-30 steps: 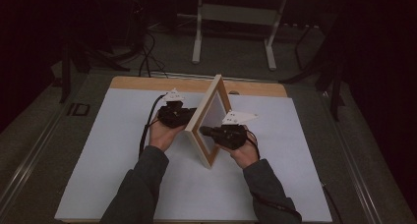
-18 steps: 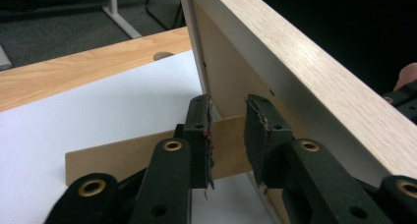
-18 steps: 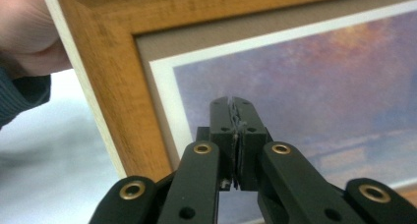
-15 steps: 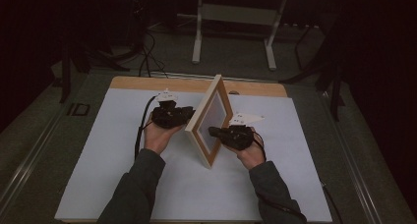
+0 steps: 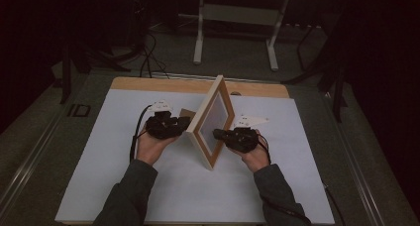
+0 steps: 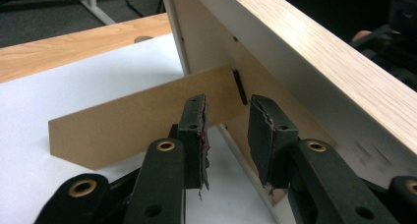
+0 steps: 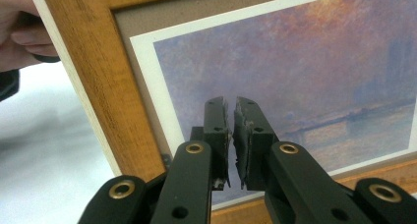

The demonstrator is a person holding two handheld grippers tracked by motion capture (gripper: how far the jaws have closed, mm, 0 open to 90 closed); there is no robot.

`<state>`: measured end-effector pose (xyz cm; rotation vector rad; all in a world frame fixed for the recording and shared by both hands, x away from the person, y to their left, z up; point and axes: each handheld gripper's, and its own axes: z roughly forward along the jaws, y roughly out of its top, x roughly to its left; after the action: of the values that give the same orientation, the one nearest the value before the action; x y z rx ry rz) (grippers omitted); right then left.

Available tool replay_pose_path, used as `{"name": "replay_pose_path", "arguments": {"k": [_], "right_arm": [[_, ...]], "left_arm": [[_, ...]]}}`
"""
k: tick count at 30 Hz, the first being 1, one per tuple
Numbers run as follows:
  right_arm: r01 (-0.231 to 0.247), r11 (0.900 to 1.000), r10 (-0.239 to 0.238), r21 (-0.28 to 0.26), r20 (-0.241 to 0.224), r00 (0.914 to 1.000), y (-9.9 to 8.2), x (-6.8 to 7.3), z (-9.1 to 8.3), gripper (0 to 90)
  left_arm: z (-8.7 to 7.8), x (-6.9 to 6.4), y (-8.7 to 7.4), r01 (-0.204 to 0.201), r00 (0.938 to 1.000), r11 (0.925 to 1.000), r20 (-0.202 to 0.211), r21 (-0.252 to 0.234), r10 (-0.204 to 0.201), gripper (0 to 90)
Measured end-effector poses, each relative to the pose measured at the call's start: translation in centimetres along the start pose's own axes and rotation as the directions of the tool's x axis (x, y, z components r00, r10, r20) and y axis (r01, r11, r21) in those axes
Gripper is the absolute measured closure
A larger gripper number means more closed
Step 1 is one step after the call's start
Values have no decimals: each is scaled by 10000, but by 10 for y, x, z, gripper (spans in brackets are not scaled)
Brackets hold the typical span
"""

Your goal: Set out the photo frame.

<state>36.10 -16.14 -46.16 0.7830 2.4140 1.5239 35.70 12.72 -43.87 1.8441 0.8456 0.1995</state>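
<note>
Surface [image 5: 124,186]: white sheet over a wooden top, with a bare wooden strip along the far edge. Room dark; grey floor around it, a pale metal stand [image 5: 235,32] beyond the far edge, and cables on the floor at far left.

Picture frame [image 5: 214,122] stands upright on the middle of the surface, turned edge-on to the near side, its printed face to the right and its back to the left. A brown cardboard prop [image 5: 187,114] juts from the back toward the left.

Left tongs [image 5: 184,125] sit just beside the back of the frame, held in the left hand [image 5: 151,145]. Right tongs [image 5: 217,134] sit close to the front face, held in the right hand [image 5: 255,156].

High view: gives the layout and both sleeves coming in from the near edge; jaw gaps too small to judge.

Left gripper view: the left tongs [image 6: 227,130] have just been opening; there is now a moderate gap, with nothing between the pads. The prop [image 6: 128,123] lies right behind them, hinged to the frame's back [image 6: 211,47], its foot on the white sheet.

Right gripper view: the right tongs [image 7: 231,135] have just been opening too, though only a narrow slit shows, with nothing in it. Behind them is the frame's print [image 7: 295,71], a hazy purple and orange waterscape with white border and brown moulding. Whether the tips touch the glass I cannot tell. Fingers of the left hand [image 7: 19,42] show past the frame's edge.
</note>
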Motion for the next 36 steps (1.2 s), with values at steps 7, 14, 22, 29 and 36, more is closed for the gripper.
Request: {"name": "replay_pose_path", "arguments": {"k": [7, 14, 22, 29, 36], "right_arm": [[-25, 10000, 25, 19, 45, 10000, -2, -2, -1, 826], [-103, 9999, 103, 14, 147, 9998, -3, -4, -4, 803], [-236, 9997, 237, -40, 299, 9993, -4, -7, -6, 762], [-289, 9996, 289, -9, 291, 9992, -5, -7, -4, 745], [-302, 9995, 303, -60, 175, 9994, -5, -6, -1, 731]], "left_arm": [[-9, -7, -11, -209, 9997, 9998, -82, -6, 209, 625], [-17, -9, -20, -150, 9999, 9999, -86, -25, 149, 571], [-24, -16, -28, -343, 9994, 9992, 0, 221, 343, 483], [-28, -23, -33, -429, 9984, 9990, 367, -90, 432, 433], [-24, -31, -31, -405, 9972, 9990, 622, -177, 416, 392]]}}
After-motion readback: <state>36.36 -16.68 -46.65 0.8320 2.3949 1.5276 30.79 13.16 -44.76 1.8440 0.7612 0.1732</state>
